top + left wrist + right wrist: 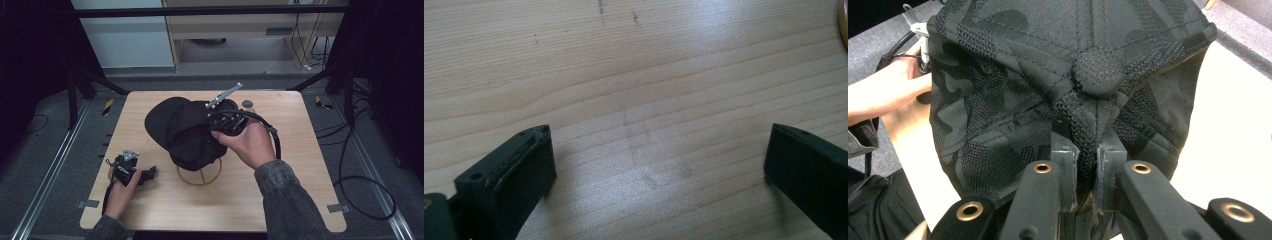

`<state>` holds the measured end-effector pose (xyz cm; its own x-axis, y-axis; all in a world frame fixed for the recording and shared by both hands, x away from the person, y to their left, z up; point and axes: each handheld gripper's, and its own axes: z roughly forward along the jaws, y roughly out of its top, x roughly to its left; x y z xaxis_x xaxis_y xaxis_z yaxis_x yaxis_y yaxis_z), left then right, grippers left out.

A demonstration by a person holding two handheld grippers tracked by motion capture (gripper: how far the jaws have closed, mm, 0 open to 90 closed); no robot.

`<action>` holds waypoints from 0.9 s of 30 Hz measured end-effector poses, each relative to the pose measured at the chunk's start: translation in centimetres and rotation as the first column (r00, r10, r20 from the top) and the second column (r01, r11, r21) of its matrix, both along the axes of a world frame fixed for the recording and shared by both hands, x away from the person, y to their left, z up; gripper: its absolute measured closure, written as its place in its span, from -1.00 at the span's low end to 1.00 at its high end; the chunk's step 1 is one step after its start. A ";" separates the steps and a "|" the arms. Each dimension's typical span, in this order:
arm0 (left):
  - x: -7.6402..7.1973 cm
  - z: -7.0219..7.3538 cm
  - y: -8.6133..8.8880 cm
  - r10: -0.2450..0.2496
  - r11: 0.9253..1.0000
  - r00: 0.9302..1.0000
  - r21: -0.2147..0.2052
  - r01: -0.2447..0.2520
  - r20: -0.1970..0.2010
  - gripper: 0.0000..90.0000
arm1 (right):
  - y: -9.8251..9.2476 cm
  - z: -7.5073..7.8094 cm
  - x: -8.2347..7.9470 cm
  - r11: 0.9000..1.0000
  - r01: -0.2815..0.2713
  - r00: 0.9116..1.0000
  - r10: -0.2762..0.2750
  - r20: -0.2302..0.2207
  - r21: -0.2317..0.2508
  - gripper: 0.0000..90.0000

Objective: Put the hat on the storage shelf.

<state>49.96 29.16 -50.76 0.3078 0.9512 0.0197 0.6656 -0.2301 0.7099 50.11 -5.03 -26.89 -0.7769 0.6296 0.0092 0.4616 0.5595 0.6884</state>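
A black camouflage cap with mesh panels sits on a round wire stand in the middle of the wooden table. My right gripper comes in from the cap's right side and is shut on a fold of the cap's crown; in the right gripper view the jaws pinch the cloth of the cap just below its top button. My left gripper rests low on the table at the front left, apart from the cap. Its jaws stand wide open over bare wood in the left gripper view, gripper.
The table is light wood, with a small dark round disc near its far edge. Black cables lie on the grey floor at the right. Metal frame rails run along both sides.
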 end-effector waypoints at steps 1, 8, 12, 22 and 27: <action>0.0 0.0 0.0 0.000 1.000 1.000 0.000 0.000 0.000 -1.00 | 0.0 0.1 0.0 1.000 -0.003 1.000 0.003 -0.001 0.000 0.83; 0.0 0.0 0.0 0.000 1.000 1.000 0.000 0.000 0.000 -1.00 | -0.2 0.3 0.0 1.000 -0.008 1.000 0.007 0.019 0.029 0.78; 0.0 0.0 0.0 0.000 1.000 1.000 0.000 0.000 0.000 -1.00 | -0.2 0.4 0.1 0.999 -0.007 1.000 0.006 0.016 0.036 0.78; 0.0 0.0 0.0 -0.003 1.000 1.000 0.001 0.003 0.000 -1.00 | -0.1 0.7 0.3 0.999 -0.007 1.000 0.006 0.019 0.052 0.72; 0.0 0.0 0.0 -0.004 1.000 1.000 0.000 0.004 0.001 -1.00 | 0.1 0.7 0.4 0.998 -0.009 1.000 0.008 0.016 0.054 0.70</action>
